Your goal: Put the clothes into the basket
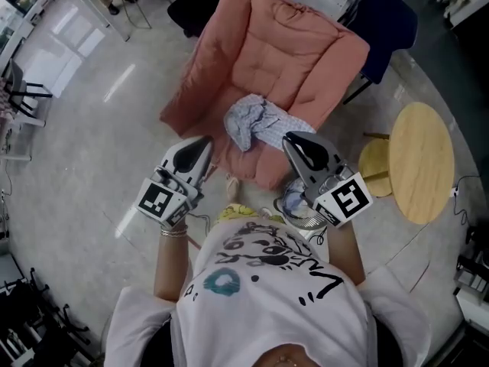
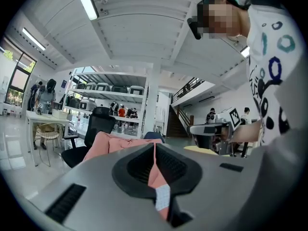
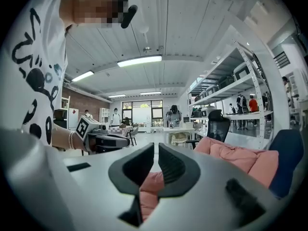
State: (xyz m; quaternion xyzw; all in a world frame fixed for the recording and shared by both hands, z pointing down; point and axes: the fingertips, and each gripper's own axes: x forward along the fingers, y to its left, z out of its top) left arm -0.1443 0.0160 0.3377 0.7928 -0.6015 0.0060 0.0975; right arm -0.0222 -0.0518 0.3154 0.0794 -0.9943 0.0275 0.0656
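Stands at six o'clock of the head view, both forearms stretched toward twelve, wrists close to level, a bracelet (image 1: 174,232) on the left one

Holds two grippers, both aimed at the one pink armchair (image 1: 267,44): left gripper (image 1: 202,144) at about eight o'clock of the clothing, right gripper (image 1: 295,141) at about four

Left jaws pressed together on nothing, with only pink cushion and patterned cloth seen through the slit; right jaws likewise closed and empty

One crumpled pale blue-and-white garment (image 1: 256,125) on the armchair seat, between the two gripper tips and gripped by neither

One white mesh basket (image 1: 294,205) at six o'clock of the garment, mostly hidden under the right gripper

One round wooden table (image 1: 420,163) at three o'clock
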